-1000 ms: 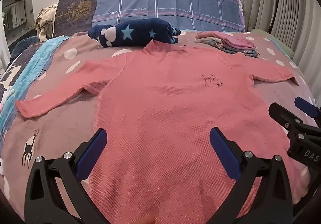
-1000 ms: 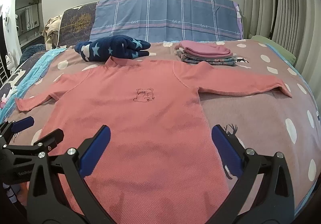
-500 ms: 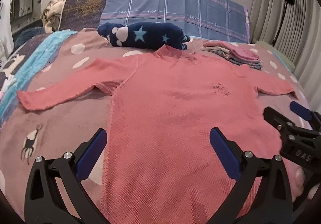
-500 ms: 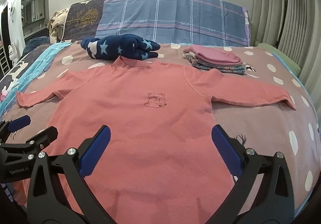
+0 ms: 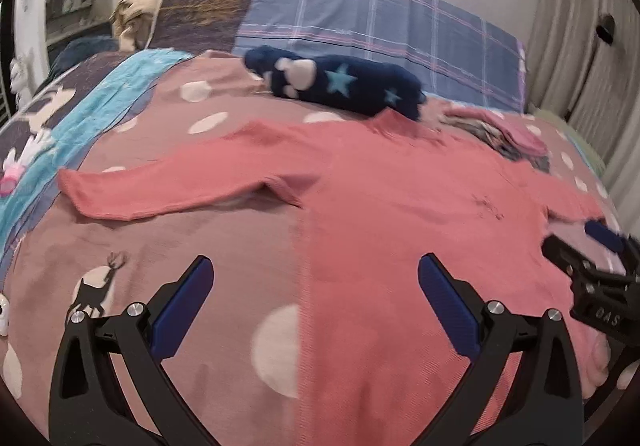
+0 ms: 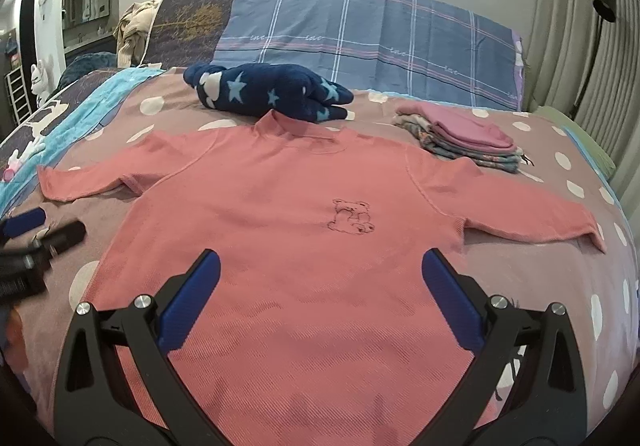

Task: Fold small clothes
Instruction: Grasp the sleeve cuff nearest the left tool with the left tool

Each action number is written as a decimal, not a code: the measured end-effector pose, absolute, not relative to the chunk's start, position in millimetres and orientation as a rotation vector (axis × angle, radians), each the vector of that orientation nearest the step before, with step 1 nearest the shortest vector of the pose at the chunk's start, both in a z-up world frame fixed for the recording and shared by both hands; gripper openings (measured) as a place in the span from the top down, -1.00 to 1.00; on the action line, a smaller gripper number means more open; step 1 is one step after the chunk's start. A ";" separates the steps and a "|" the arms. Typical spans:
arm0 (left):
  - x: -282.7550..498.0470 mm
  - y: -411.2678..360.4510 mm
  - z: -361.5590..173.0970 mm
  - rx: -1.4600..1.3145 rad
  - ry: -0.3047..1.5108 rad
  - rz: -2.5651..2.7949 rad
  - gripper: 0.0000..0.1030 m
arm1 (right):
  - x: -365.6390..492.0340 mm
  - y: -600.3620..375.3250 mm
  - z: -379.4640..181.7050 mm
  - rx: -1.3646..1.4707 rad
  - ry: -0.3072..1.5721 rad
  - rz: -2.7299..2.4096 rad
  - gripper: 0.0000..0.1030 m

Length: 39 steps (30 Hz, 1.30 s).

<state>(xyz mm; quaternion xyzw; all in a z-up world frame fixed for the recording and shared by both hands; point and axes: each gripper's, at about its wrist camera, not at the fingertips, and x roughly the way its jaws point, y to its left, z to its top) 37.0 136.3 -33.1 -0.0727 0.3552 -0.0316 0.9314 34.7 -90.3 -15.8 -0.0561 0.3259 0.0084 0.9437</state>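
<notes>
Right wrist view: a salmon-pink long-sleeved knit top (image 6: pixel 288 230) lies flat and face up on a mauve polka-dot blanket (image 6: pixel 560 278), both sleeves spread out to the sides.

Its collar points to the far side, a small outlined bear drawing (image 6: pixel 352 216) sits on the chest, and the near hem runs under the right gripper (image 6: pixel 320 286), whose blue-padded jaws stand wide apart above the cloth with nothing between them. At the left, the left gripper (image 5: pixel 316 298) is equally wide open and empty, straddling the top's left side edge, one finger over bare blanket. Just beyond the collar lies a rolled navy fleece garment with pale stars (image 6: pixel 268 92); far right of it sits a stack of folded pink and patterned clothes (image 6: pixel 460 138), with a blue plaid pillow (image 6: pixel 360 50) behind.
</notes>
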 end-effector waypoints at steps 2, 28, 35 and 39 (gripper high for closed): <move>45.7 158.8 -37.0 -0.192 0.736 -0.053 -0.97 | 37.2 -89.3 -16.8 -0.116 0.668 0.027 -0.96; 167.0 291.9 -12.4 -0.484 0.689 0.134 0.96 | 66.3 -126.6 -41.1 -0.021 0.752 0.023 -0.67; 159.8 106.6 27.9 -0.300 0.622 -0.383 0.53 | 58.6 -142.1 -38.8 -0.003 0.745 -0.011 -0.67; 142.7 68.1 11.0 -0.216 0.625 -0.419 -0.03 | 52.9 -158.8 -36.4 0.020 0.741 -0.042 -0.68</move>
